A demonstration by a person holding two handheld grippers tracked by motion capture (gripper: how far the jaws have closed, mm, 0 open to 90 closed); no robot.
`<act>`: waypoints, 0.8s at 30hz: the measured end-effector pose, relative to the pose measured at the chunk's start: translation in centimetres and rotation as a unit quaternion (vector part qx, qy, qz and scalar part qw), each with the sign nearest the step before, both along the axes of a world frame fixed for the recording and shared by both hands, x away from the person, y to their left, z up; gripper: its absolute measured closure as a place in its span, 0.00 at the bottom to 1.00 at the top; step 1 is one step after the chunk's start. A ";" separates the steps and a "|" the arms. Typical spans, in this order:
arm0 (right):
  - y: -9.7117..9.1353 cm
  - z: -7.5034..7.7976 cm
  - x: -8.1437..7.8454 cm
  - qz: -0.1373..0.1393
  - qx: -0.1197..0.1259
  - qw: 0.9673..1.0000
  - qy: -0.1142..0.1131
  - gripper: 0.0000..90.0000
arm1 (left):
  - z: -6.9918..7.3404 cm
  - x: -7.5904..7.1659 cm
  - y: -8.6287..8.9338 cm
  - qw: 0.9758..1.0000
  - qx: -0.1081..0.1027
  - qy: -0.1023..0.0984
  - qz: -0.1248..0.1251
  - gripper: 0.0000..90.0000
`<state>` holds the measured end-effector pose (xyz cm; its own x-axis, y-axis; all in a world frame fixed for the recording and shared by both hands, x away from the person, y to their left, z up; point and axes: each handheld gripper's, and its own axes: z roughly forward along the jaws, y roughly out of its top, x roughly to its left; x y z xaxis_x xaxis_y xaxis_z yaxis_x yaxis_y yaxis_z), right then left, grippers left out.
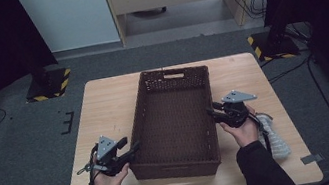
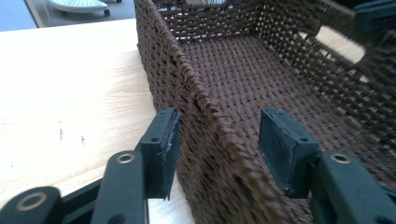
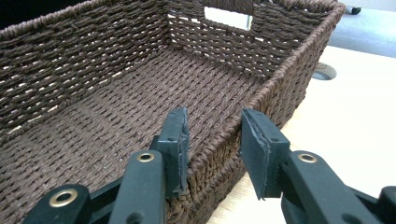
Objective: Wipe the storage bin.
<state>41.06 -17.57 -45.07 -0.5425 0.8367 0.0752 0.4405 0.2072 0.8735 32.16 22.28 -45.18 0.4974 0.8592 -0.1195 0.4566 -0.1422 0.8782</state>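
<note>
A dark brown woven basket (image 1: 173, 121) is set lengthwise at the centre of the light wooden bench (image 1: 104, 107), w/ a handle cut-out in its far end wall.

The left tongs (image 1: 129, 151) are held at the basket's near-left corner. In the left gripper view the left tongs (image 2: 217, 149) are seen spread, w/ the basket's long side wall (image 2: 205, 116) standing between the jaws: one jaw outside over the bench, the other inside over the basket floor. Contact betw. pads and weave cannot be told; a gap is visible on the inner side.

The right tongs (image 1: 212, 113) are held at the basket's right long wall, about mid-length. In the right gripper view the right tongs (image 3: 215, 149) are likewise seen spread, straddling the rim (image 3: 261, 100): one jaw inside, close against the weave, the other outside w/ a gap to the wall.

The basket interior is seen as bare woven floor in both gripper views.

A clear crumpled plastic item (image 1: 273, 135) is seen lying on the bench just right of the right hand (image 1: 244, 132), well apart from the basket. The left hand (image 1: 109, 180) is seen at the bench's near-left edge.
</note>
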 end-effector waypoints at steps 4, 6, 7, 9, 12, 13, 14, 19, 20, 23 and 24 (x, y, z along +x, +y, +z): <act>0.1 0.0 -0.6 -0.004 -0.005 1.000 -0.004 0.69 | -0.3 -1.4 0.1 1.000 0.004 0.010 -0.003 0.54; 0.1 0.1 -1.1 -0.004 -0.008 1.000 -0.004 0.69 | -0.5 -1.7 0.3 1.000 0.007 0.016 0.000 0.58; 0.2 0.1 -1.3 -0.006 -0.008 1.000 -0.004 0.69 | -0.6 -1.7 0.4 1.000 0.005 0.019 0.007 0.62; 0.2 0.1 -1.7 -0.005 -0.004 1.000 -0.001 0.68 | -0.5 -1.6 0.7 1.000 -0.004 0.027 0.011 0.67; 0.3 0.4 -1.8 0.003 -0.003 1.000 0.002 0.66 | -0.5 -1.5 0.9 1.000 -0.003 0.026 0.015 0.74; 0.3 0.5 -1.7 0.004 -0.001 1.000 -0.003 0.64 | -0.6 -1.4 1.0 1.000 -0.004 0.026 0.016 0.74; 0.3 0.8 -1.6 -0.001 0.002 1.000 -0.011 0.62 | -0.6 -1.4 1.1 1.000 -0.003 0.025 0.018 0.75; 0.4 1.3 -0.2 -0.010 0.000 1.000 -0.018 0.60 | -0.6 -0.9 2.1 0.999 -0.002 0.019 0.035 0.78; 0.5 1.2 0.0 -0.011 -0.001 1.000 -0.020 0.59 | -0.7 -0.7 2.3 0.999 -0.003 0.019 0.039 0.78; 0.6 1.0 0.5 -0.016 0.006 1.000 -0.026 0.59 | -0.7 -0.3 2.9 0.999 -0.005 0.016 0.048 0.77; 0.6 0.9 0.7 -0.016 0.008 0.999 -0.027 0.60 | -0.7 -0.2 3.0 0.999 -0.008 0.015 0.050 0.77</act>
<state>41.72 -16.93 -44.17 -0.5185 0.8529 0.0611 0.3994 0.1785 0.8992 31.99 25.26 -45.89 0.4054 0.9022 -0.1474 0.4942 -0.0807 0.8656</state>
